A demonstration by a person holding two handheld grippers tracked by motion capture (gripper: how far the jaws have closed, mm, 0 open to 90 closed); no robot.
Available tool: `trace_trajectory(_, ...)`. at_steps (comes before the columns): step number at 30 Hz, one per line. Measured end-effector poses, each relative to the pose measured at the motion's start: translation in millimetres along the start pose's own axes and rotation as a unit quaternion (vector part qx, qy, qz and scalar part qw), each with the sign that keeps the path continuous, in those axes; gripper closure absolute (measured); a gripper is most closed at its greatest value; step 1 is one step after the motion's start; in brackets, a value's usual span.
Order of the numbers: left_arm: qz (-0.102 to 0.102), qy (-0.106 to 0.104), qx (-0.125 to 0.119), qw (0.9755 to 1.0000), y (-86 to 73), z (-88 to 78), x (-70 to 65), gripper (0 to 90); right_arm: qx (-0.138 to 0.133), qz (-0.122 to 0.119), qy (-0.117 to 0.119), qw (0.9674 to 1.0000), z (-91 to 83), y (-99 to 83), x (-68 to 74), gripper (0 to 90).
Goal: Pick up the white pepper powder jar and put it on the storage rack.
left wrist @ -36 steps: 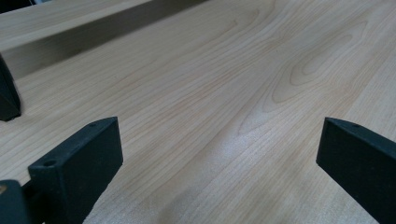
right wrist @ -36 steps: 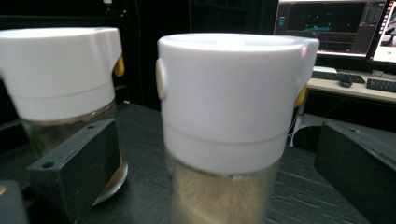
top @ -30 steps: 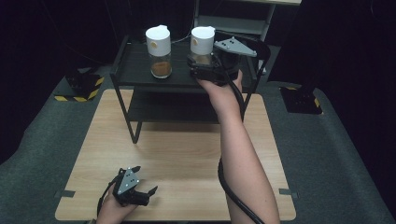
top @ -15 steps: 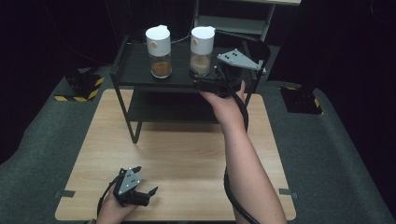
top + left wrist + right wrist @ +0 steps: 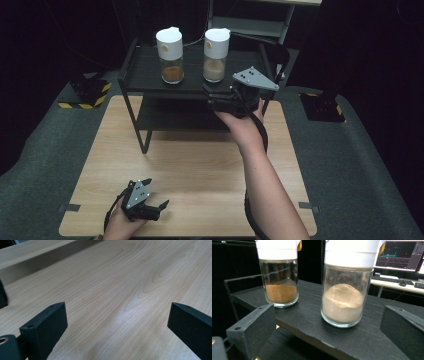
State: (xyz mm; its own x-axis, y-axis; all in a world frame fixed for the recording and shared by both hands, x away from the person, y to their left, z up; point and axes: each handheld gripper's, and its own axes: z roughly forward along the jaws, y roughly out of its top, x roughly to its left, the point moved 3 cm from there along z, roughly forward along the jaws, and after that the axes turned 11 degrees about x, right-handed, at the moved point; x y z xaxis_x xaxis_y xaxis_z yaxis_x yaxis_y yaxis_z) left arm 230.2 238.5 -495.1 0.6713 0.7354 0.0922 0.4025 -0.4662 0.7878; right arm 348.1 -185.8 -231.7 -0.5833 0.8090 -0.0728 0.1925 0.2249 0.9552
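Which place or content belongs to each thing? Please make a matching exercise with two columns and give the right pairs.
Things:
1. left jar
2. right jar
3. left gripper
4. right gripper

Descriptions:
A. open, low over the bare wooden table, near its front edge
B. holds pale beige powder
C. open, at the front edge of the black shelf, facing a jar
D. holds darker orange-brown powder

Pairs: 1-D, 2-B, 3-A, 4-C
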Motion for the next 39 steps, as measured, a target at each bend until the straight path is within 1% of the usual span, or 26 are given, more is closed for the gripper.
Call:
trace_trajectory(4,0.0,-0.001,0.0,1.0,-0.1,0.0,0.4,2.7,0.0,-0.003,0.0,1.0,-5.9,-6.9,0.7,0.0)
trace_trajectory(8,0.001,0.0,0.0,1.0,0.2,0.2,0.1,2.7,0.003,-0.013,-0.002,0.9999,-11.2,-15.0,2.8,0.0)
trace_trajectory(11,0.001,0.001,0.002,1.0,0.6,0.2,-0.3,2.7,0.007,-0.021,0.002,0.9998,-14.2,-20.3,3.9,0.0)
trace_trajectory(13,0.002,0.002,0.002,1.0,0.7,0.2,-0.4,2.7,0.012,-0.031,0.002,0.9995,-15.8,-24.0,5.4,0.0)
trace_trajectory(16,0.002,0.003,0.002,1.0,0.8,0.1,-0.5,2.4,0.014,-0.035,0.005,0.9993,-18.4,-31.6,7.7,0.0)
trace_trajectory(24,0.003,0.002,0.003,1.0,0.9,0.3,-0.3,2.2,0.021,-0.028,0.01,0.9993,-22.5,-51.1,10.2,0.0)
trace_trajectory(30,0.004,0.002,0.003,1.0,1.2,0.5,-0.5,2.2,0.032,-0.022,0.015,0.9991,-23.2,-67.6,10.9,0.0)
trace_trajectory(39,0.001,0.002,0.003,1.0,1.0,0.5,-0.4,2.5,0.052,-0.027,0.016,0.9982,-25.9,-91.7,10.9,0.0)
